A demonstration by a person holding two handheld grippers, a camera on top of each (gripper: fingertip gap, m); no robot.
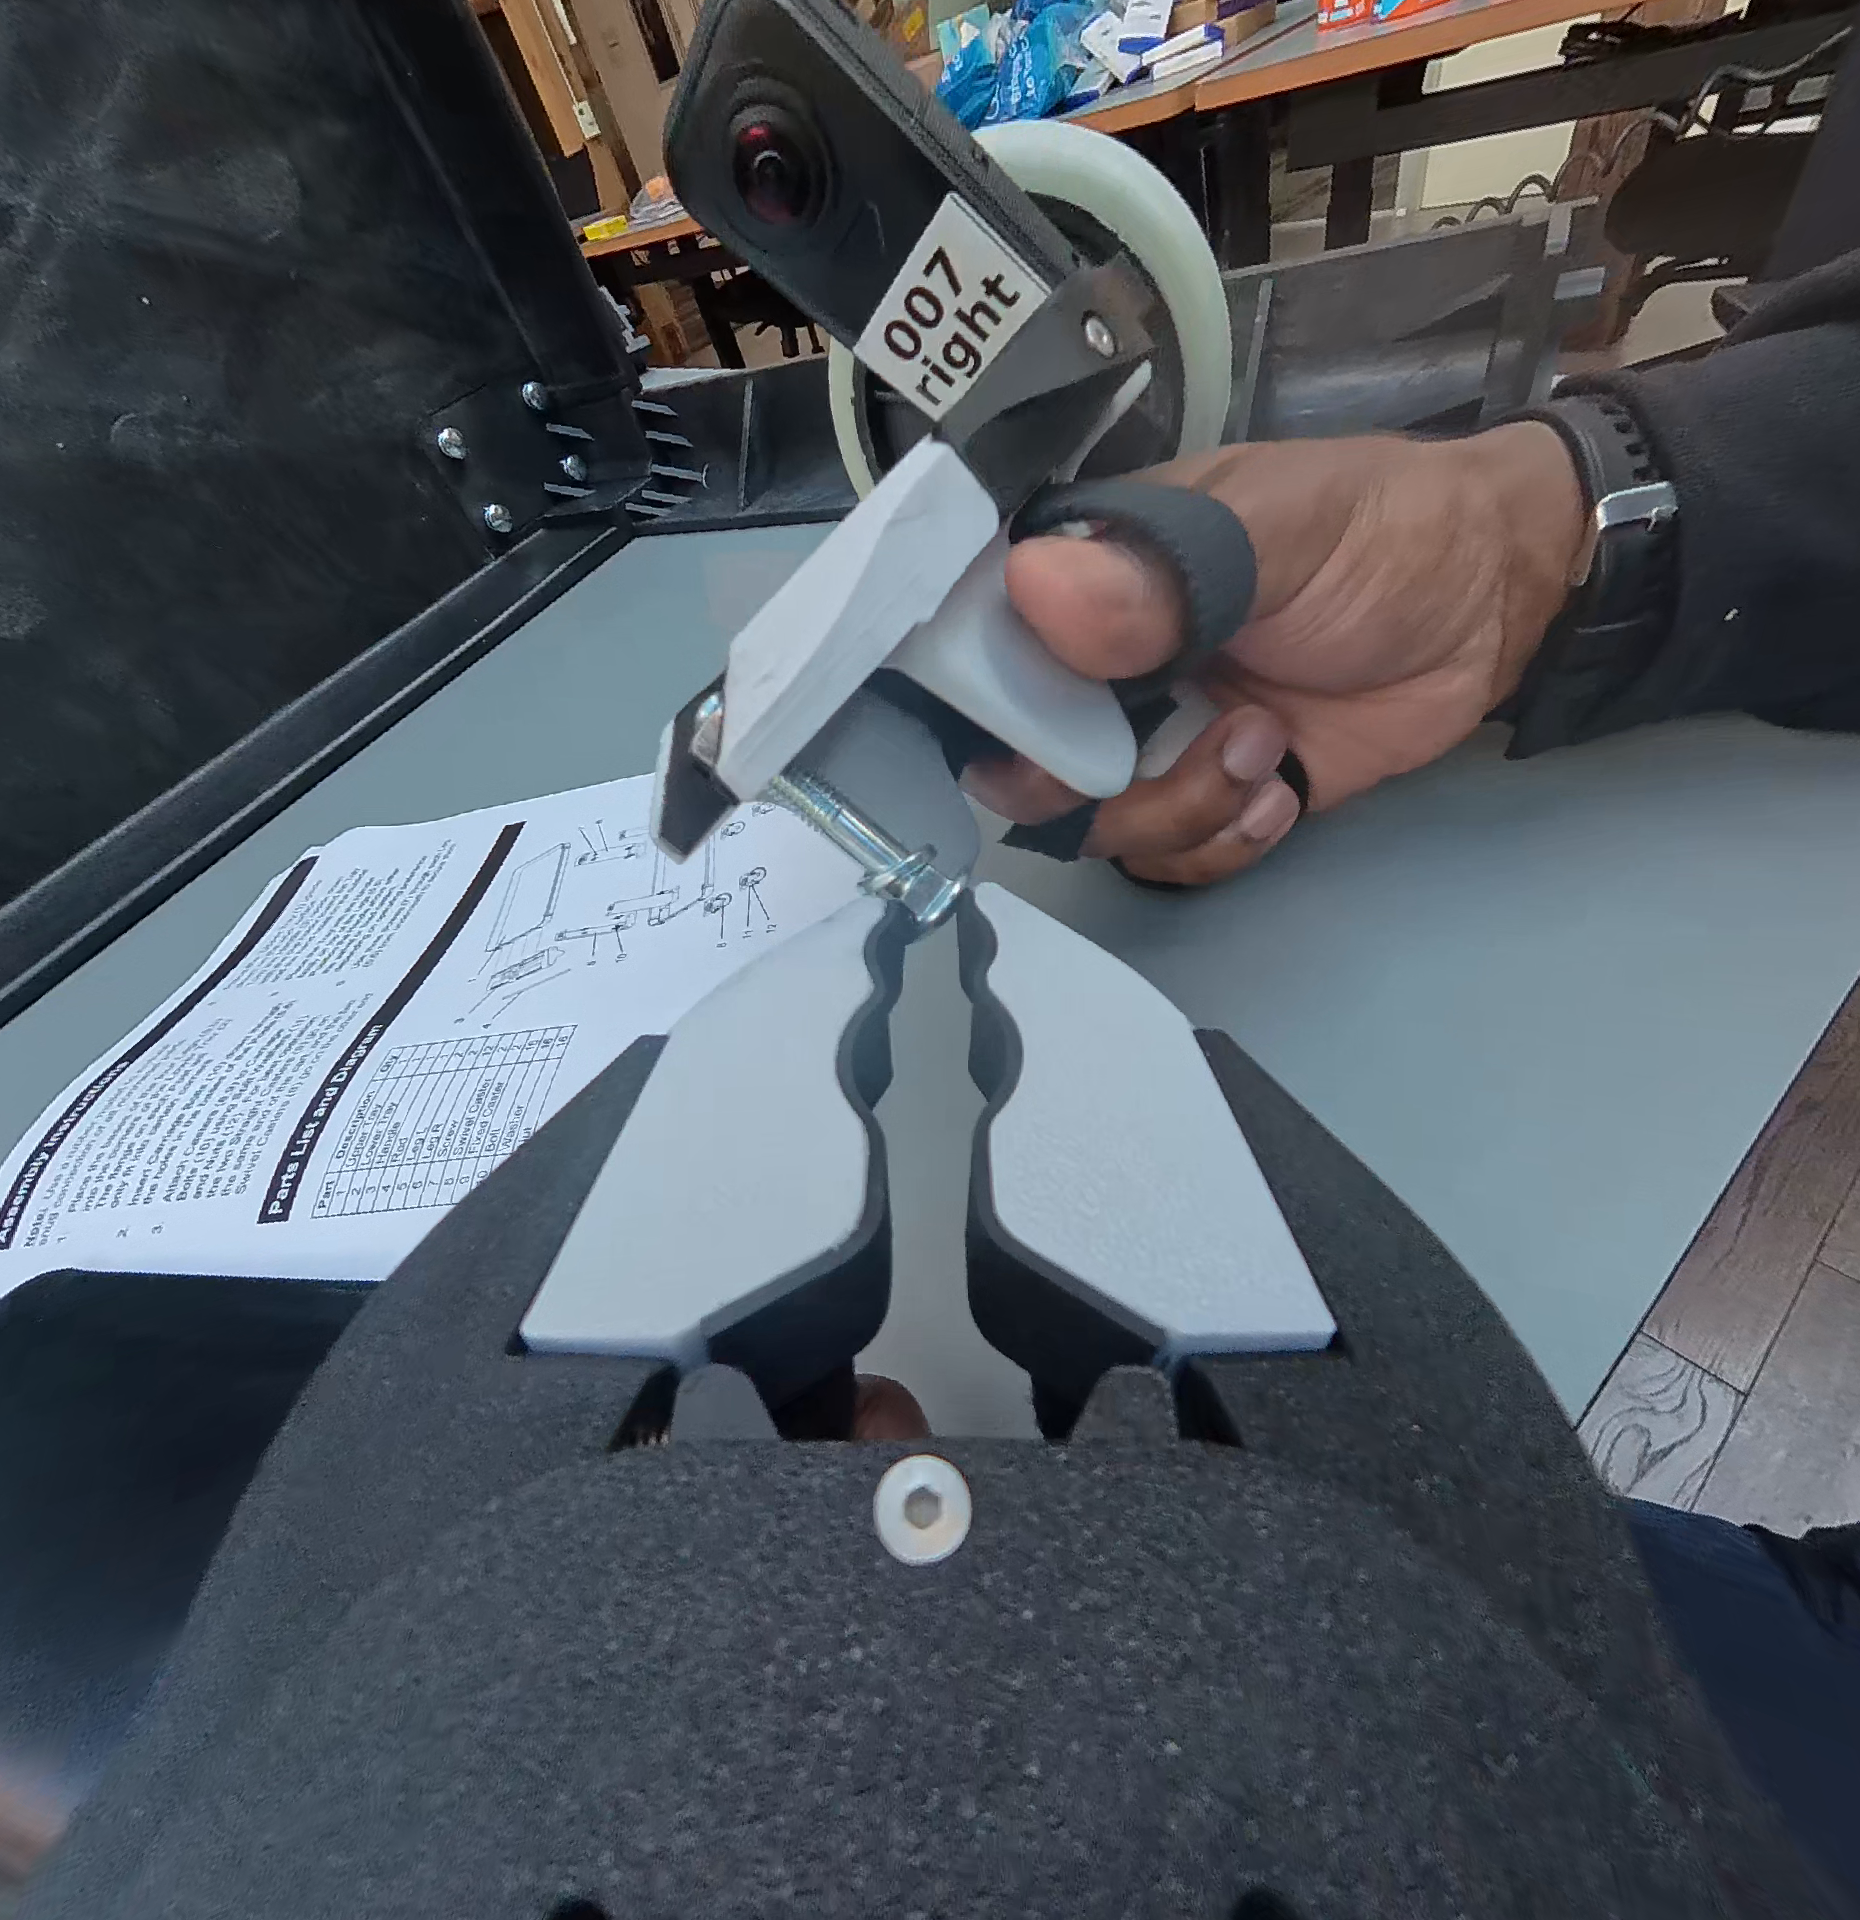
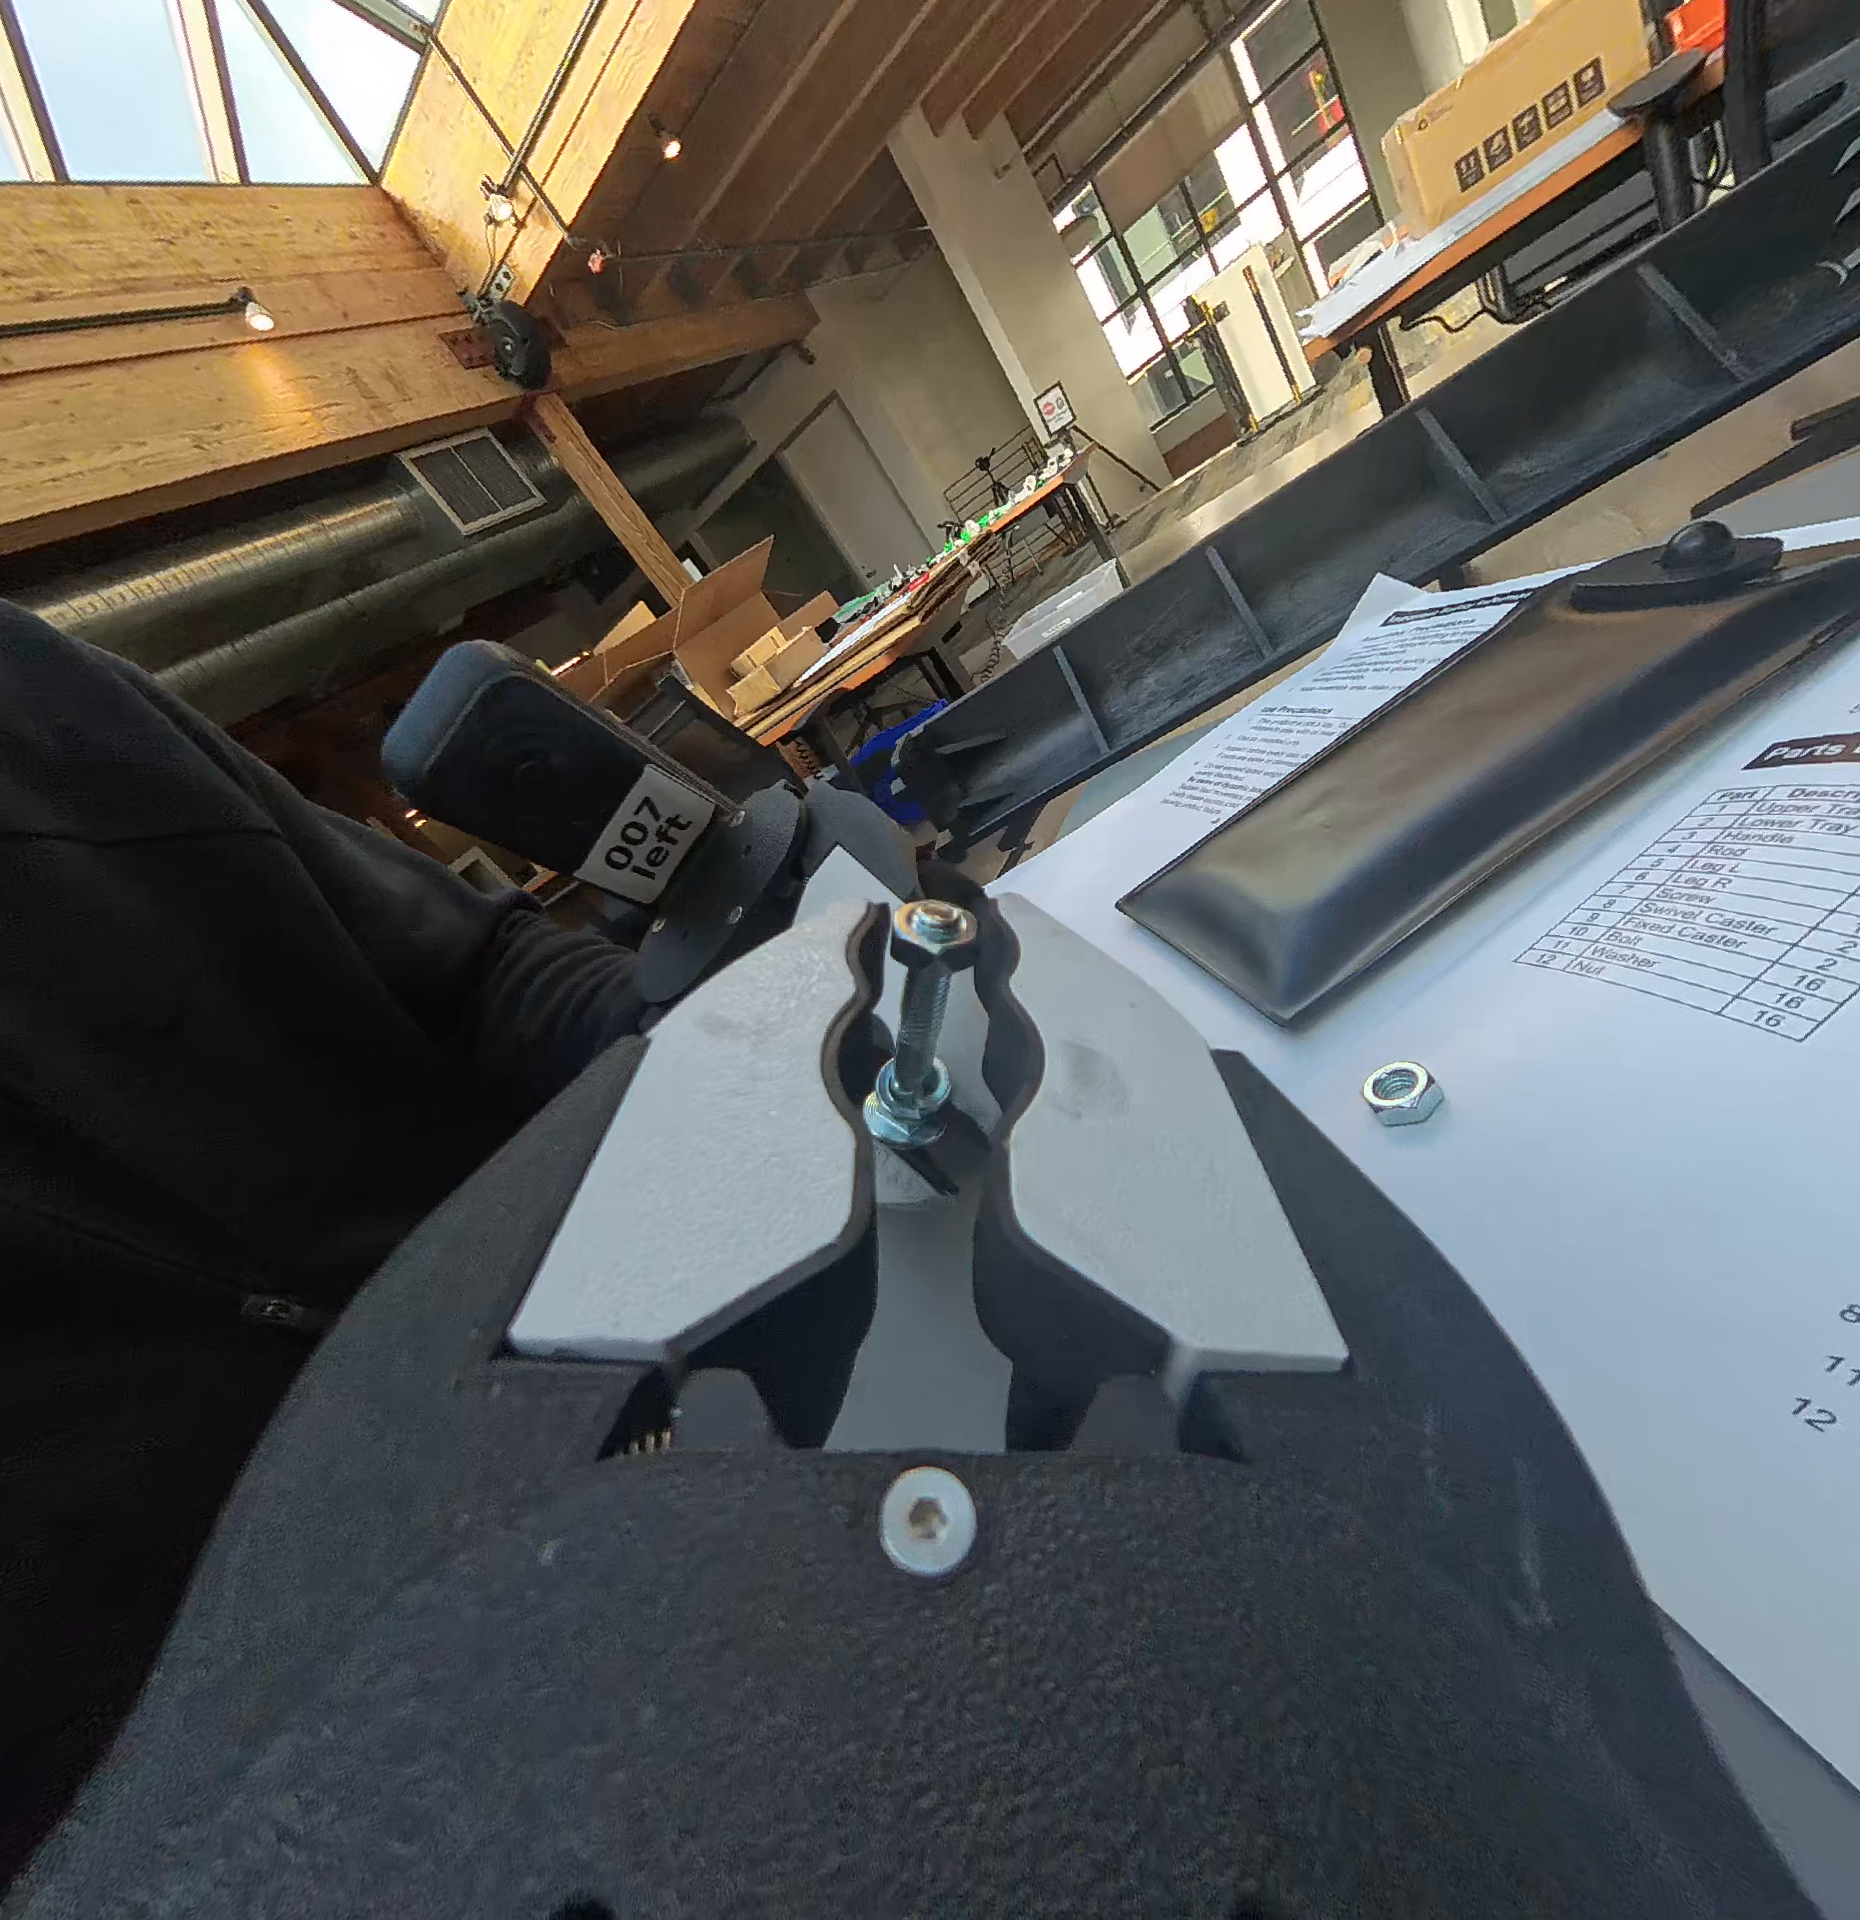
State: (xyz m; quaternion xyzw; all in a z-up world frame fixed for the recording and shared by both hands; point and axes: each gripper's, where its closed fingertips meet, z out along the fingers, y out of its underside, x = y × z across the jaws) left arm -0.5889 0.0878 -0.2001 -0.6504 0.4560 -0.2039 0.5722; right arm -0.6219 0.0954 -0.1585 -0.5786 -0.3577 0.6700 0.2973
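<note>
A silver bolt (image 1: 832,831) with washers (image 1: 895,878) is held in the air between both grippers, above a grey table (image 1: 1425,1039). My left gripper (image 1: 928,914) is shut on the bolt's head end, with both fingertips pressed on it. My right gripper (image 2: 931,935) is shut on the hex nut (image 2: 931,940) threaded on the bolt's (image 2: 910,1023) other end. In the left wrist view the right gripper (image 1: 713,758) comes down from above, held by a hand (image 1: 1373,623). In the right wrist view the left gripper's body (image 2: 760,862) shows just beyond the nut.
A printed instruction sheet (image 1: 334,1039) lies on the table; it also shows in the right wrist view (image 2: 1528,1247). On it are a loose nut (image 2: 1404,1096) and a black plastic pouch (image 2: 1477,800). A black tray wall (image 1: 230,416) stands at the left and a black shelf frame (image 2: 1321,623) behind. My right fingertips sit around 5 cm from my left ones.
</note>
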